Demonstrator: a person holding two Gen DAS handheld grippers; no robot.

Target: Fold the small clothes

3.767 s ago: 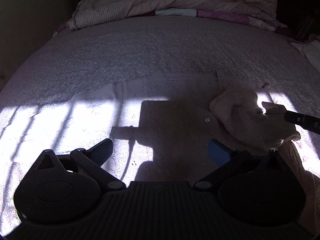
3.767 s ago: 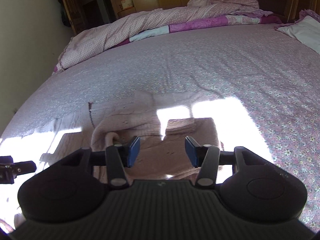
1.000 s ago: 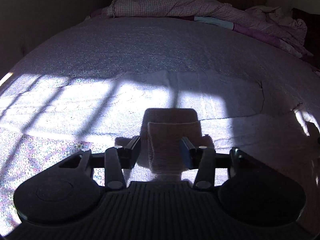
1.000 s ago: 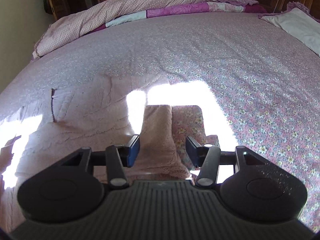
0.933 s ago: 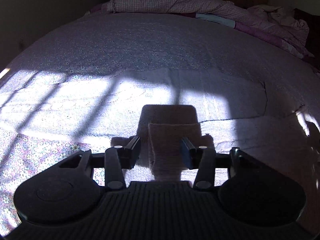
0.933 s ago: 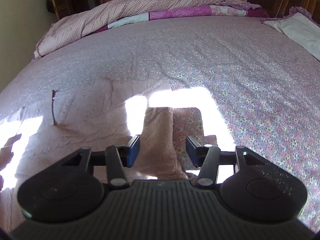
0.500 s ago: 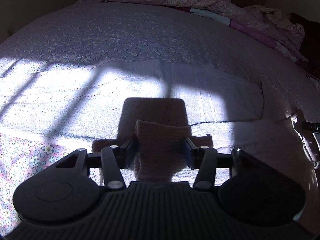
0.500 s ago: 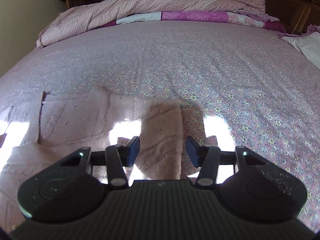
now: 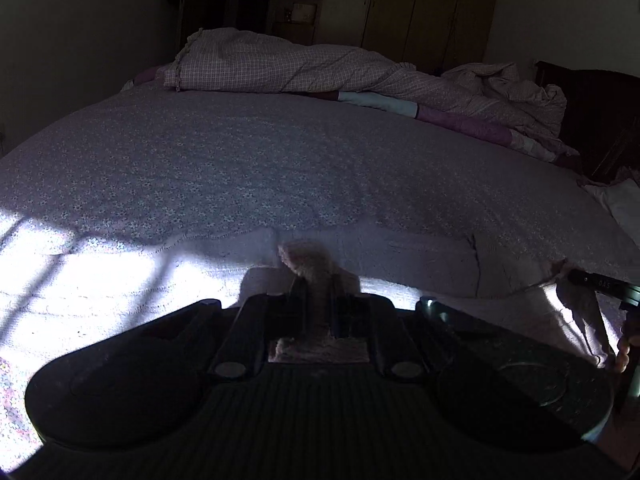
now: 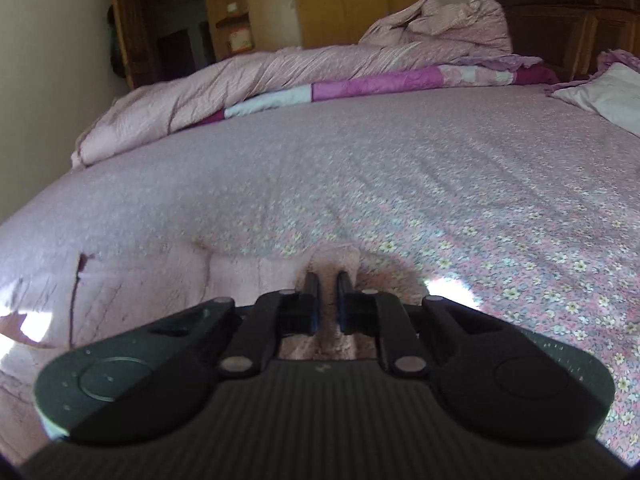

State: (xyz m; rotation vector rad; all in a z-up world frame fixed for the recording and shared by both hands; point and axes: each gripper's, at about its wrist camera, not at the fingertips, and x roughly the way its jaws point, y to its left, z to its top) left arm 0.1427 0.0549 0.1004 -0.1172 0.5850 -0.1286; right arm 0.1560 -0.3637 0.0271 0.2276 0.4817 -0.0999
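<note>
left wrist view: left gripper (image 9: 316, 300) jaws, spread around cuff half second ago, now pinch pink knit garment (image 9: 308, 268). right gripper (image 10: 327, 300) same, clamped on opposite cuff. i judge both sleeve ends secured; fold-in can start. garment body flat on bed (image 10: 360, 168).

Left tongs (image 9: 316, 286) and right tongs (image 10: 327, 280) both clamp tight, angled downward.

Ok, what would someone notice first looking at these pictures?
Each hand-held gripper pinches a strip of the pale pink knitted garment on the flowered bedspread: left hand-held gripper, right hand-held gripper. A rumpled quilt lies along the bed's far edge.
</note>
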